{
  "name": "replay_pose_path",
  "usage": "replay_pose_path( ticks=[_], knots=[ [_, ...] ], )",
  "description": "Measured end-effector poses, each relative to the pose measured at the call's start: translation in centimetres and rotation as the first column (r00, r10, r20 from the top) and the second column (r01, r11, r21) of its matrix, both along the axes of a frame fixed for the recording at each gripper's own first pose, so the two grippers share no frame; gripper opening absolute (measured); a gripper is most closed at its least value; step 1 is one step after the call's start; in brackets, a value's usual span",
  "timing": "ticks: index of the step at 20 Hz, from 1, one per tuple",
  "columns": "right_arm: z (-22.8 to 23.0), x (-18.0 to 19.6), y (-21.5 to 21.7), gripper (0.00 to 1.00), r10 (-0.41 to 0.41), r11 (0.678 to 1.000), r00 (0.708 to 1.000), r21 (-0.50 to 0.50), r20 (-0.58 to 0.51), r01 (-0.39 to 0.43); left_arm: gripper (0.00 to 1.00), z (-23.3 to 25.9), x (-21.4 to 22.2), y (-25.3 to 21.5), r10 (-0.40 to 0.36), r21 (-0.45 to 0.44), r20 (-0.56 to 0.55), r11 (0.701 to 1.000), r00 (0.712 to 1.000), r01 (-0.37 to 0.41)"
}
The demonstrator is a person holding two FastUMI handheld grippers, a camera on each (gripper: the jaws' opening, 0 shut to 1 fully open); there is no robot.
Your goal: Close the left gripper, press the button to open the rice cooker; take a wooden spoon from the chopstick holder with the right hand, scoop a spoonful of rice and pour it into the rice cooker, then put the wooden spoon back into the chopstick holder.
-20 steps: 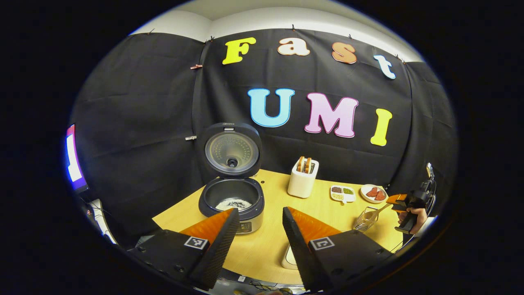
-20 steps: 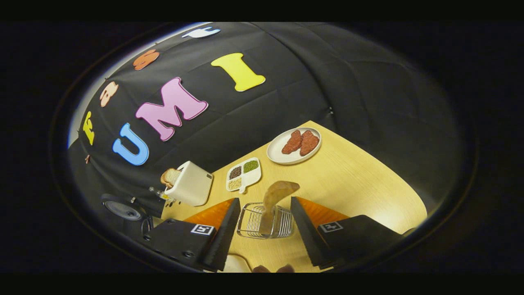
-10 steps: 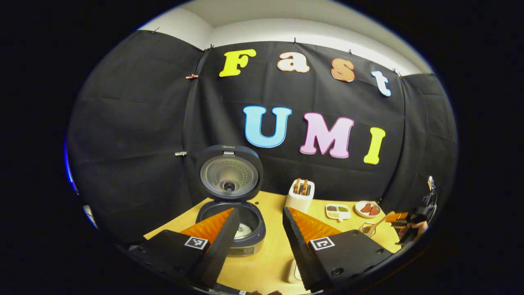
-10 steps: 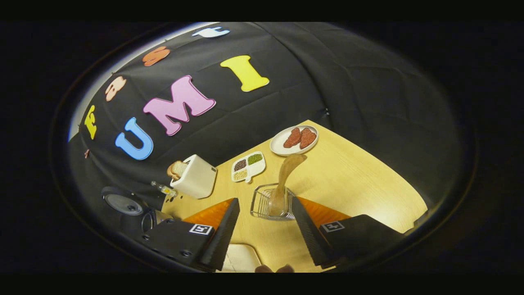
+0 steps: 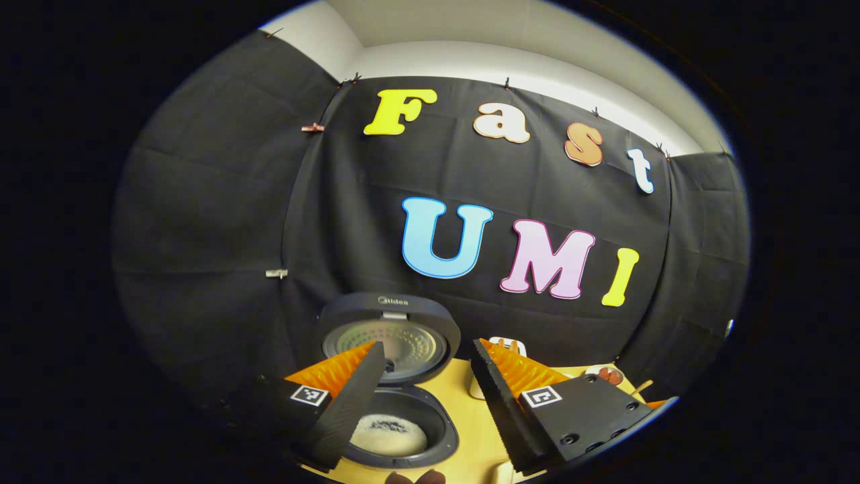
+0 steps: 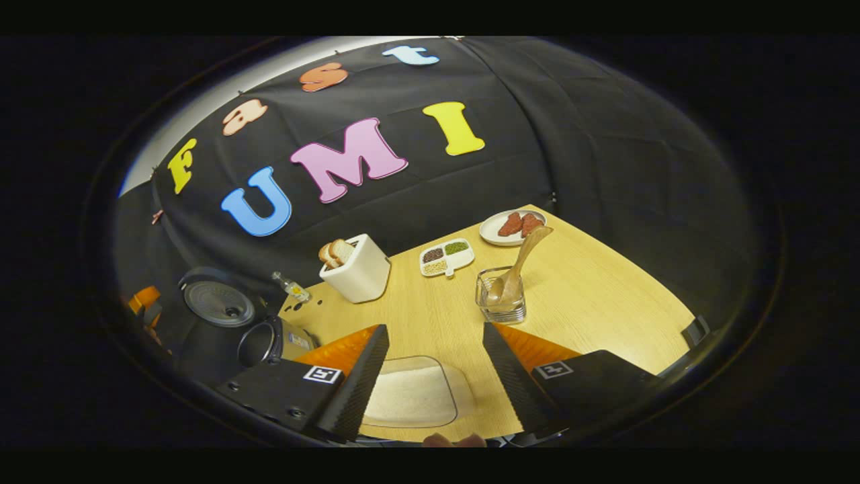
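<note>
While my left gripper hangs above the rice cooker, I see its fingers spread apart with nothing between them, and the cooker's lid stands raised behind the pot, its inner face turned toward me. Inside the pot lies a pale heap of rice. Past my right-hand finger the top of a toaster peeks over the yellow table. From my right gripper I look down across the table; its fingers are spread as well and hold nothing. Between them, close to me, sits a clear container of rice on the tabletop. The wooden spoon stands in the chopstick holder, bowl end down and handle leaning up toward a plate that carries reddish pieces; the holder is well apart from my fingers, beyond the right one. Just left of the holder lies a small divided dish with dark, green and pale fillings, and further left a toaster holds bread slices. At the far left edge the open rice cooker shows with its lid up, and a small bottle stands beside it.
</note>
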State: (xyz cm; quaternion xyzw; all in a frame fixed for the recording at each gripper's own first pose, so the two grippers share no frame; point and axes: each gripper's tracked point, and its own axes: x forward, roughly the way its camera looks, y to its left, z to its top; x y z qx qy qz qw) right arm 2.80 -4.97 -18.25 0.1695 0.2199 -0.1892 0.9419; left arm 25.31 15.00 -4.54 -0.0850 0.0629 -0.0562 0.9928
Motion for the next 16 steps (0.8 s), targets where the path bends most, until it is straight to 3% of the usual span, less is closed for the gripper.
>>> replay_pose_path(
  ticks=[1, 2, 4, 5, 7, 9, 10, 11, 14, 16],
  knots=[
    [0.4, -0.6, 0.5, 0.83, -0.004, 1.000, 1.000, -0.024, 0.009, 0.004, 0.90, 0.7, 1.0, -0.4, -0.020, 0.028, 0.023, 0.999, 1.000, 0.020],
    [0.8, -0.9, 0.6, 0.93, -0.011, 0.999, 1.000, -0.041, 0.014, 0.011, 0.90, 1.7, 1.8, -0.7, -0.039, 0.061, 0.049, 0.998, 0.998, 0.036],
    [1.0, -2.1, 1.1, 0.95, -0.043, 0.999, 0.999, -0.026, 0.031, 0.044, 0.90, 4.4, 3.2, -0.8, -0.054, 0.108, 0.131, 0.993, 0.990, 0.040],
    [1.1, -2.5, 1.7, 0.95, -0.056, 0.998, 0.998, -0.008, 0.040, 0.056, 0.85, 6.0, 3.6, -1.1, -0.065, 0.116, 0.177, 0.992, 0.982, 0.045],
    [1.5, -3.3, 2.0, 0.95, -0.074, 0.997, 0.996, -0.014, 0.058, 0.075, 0.89, 7.8, 4.8, -1.8, -0.095, 0.111, 0.230, 0.991, 0.969, 0.070],
    [1.7, -3.7, 2.7, 0.95, -0.071, 0.997, 0.995, -0.026, 0.067, 0.073, 0.89, 7.7, 6.2, -1.8, -0.101, 0.073, 0.212, 0.993, 0.972, 0.087],
    [1.7, -3.8, 3.2, 0.95, -0.067, 0.997, 0.995, -0.024, 0.070, 0.069, 0.84, 7.7, 7.0, -1.2, -0.083, 0.057, 0.199, 0.996, 0.977, 0.073],
    [1.6, -3.8, 3.8, 0.95, -0.058, 0.998, 0.996, -0.016, 0.073, 0.060, 0.88, 8.4, 8.1, -0.4, -0.060, 0.048, 0.194, 0.997, 0.979, 0.052],
    [0.3, -3.5, 5.3, 0.95, -0.018, 1.000, 0.999, -0.007, 0.040, 0.018, 0.84, 8.9, 10.6, 1.6, -0.004, 0.015, 0.165, 1.000, 0.986, 0.002],
    [-0.2, -3.0, 6.0, 0.95, 0.003, 1.000, 1.000, 0.004, 0.026, -0.003, 0.89, 7.6, 12.1, 2.3, 0.017, 0.018, 0.120, 1.000, 0.993, -0.019]
  ],
)
